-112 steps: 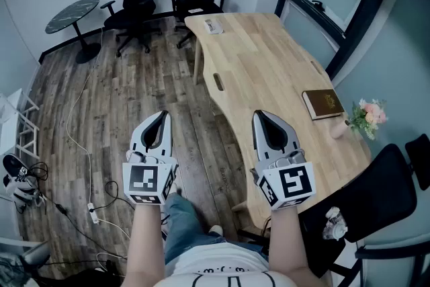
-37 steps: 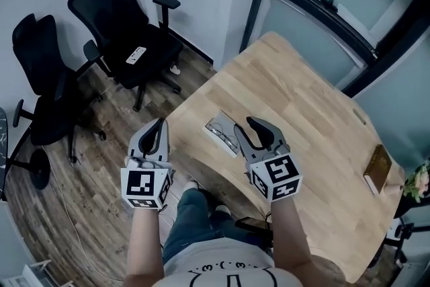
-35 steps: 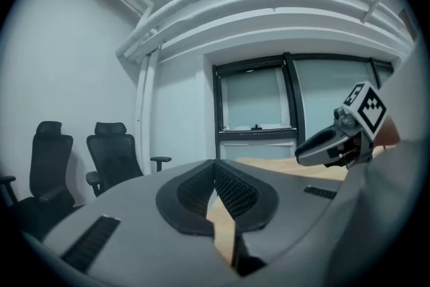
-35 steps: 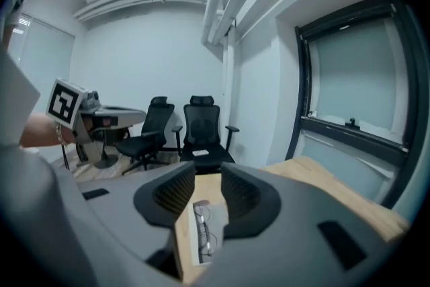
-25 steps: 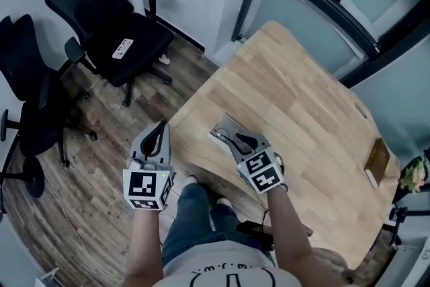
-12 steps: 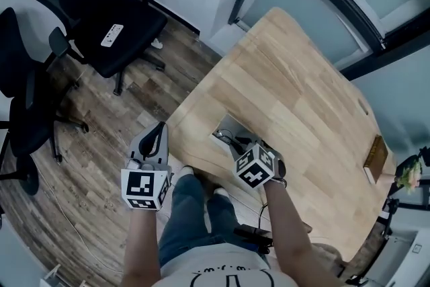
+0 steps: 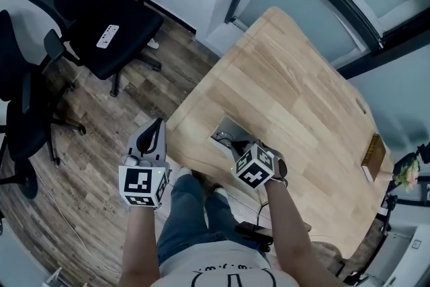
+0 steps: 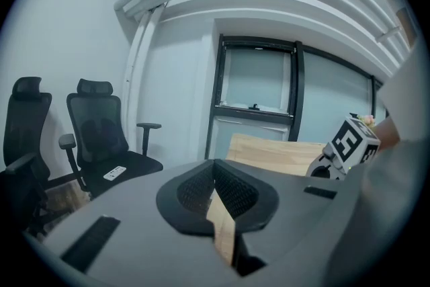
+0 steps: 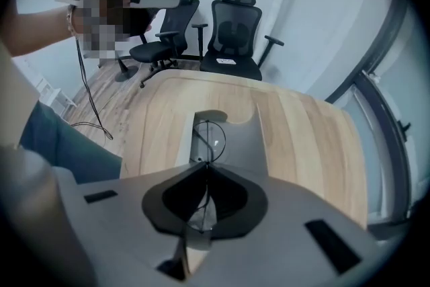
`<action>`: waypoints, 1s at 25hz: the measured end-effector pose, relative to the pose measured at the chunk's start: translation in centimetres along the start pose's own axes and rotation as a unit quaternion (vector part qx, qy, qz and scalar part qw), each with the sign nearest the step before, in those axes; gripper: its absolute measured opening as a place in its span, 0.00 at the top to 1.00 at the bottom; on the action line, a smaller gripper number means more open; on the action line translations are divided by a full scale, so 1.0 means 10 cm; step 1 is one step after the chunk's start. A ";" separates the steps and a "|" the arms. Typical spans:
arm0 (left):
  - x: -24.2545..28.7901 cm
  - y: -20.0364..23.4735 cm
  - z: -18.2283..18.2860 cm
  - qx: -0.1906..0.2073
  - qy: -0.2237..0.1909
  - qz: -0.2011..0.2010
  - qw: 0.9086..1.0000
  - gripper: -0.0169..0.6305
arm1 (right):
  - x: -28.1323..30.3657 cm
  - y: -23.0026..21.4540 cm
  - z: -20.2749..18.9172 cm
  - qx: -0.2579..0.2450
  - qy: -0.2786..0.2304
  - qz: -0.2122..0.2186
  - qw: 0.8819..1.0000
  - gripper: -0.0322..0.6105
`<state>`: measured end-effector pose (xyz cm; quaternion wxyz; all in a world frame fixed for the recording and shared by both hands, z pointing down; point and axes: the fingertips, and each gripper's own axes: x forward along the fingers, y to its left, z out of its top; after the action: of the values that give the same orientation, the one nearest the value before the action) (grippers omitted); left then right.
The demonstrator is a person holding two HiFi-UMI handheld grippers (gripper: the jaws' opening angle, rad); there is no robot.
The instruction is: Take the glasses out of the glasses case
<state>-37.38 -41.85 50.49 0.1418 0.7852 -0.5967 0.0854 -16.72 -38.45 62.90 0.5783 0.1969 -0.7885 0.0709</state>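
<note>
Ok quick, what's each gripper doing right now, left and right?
Left gripper: closed, holding nothing.
Right gripper: jaws have just been closing, now shut on the thin frame of the glasses in the open glasses case.

Left gripper [image 7: 158, 124], right gripper [image 9: 207, 166] — grey shells, b/w marker cubes [image 7: 142, 186]; blue jeans [image 7: 188, 218]; white tee [image 7: 222, 277] w/ print.

Head view: taken from overhead, aimed steeply down; the wooden table [image 7: 289, 91] and office chairs [image 7: 107, 23] are seen from afar.
Left gripper view: aimed nearly level, toward chairs and window [image 8: 259, 87].
Right gripper view: aimed steeply down, close over the glasses case [image 9: 235, 134].
Shared: table and chairs are seen in all three.
</note>
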 end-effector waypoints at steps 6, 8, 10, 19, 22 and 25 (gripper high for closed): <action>0.03 -0.11 0.13 0.005 -0.016 -0.013 1.000 0.95 | -0.24 -0.16 0.06 0.011 -0.026 -0.049 0.998 0.92; 0.05 -0.16 0.18 0.009 -0.022 -0.020 1.000 0.95 | -0.30 -0.19 0.08 0.013 -0.031 -0.058 0.998 0.92; 0.06 -0.21 0.24 0.015 -0.027 -0.029 0.999 0.95 | -0.36 -0.20 0.10 0.016 -0.037 -0.065 0.997 0.92; -0.02 -0.41 0.49 0.034 -0.057 -0.033 0.997 0.95 | -0.88 -0.21 0.19 0.051 -0.106 -0.102 0.988 0.92; -0.11 -0.58 0.57 0.044 -0.066 -0.031 0.996 0.95 | -1.17 -0.28 0.20 0.074 -0.153 -0.120 0.978 0.92; -0.25 -0.77 0.69 0.053 -0.078 -0.026 0.995 0.95 | -1.51 -0.33 0.18 0.101 -0.211 -0.134 0.963 0.92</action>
<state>-30.93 -39.90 42.31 0.0559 0.8113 -0.5797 0.0517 -13.18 -38.62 47.72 0.3803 0.3685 -0.8478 0.0291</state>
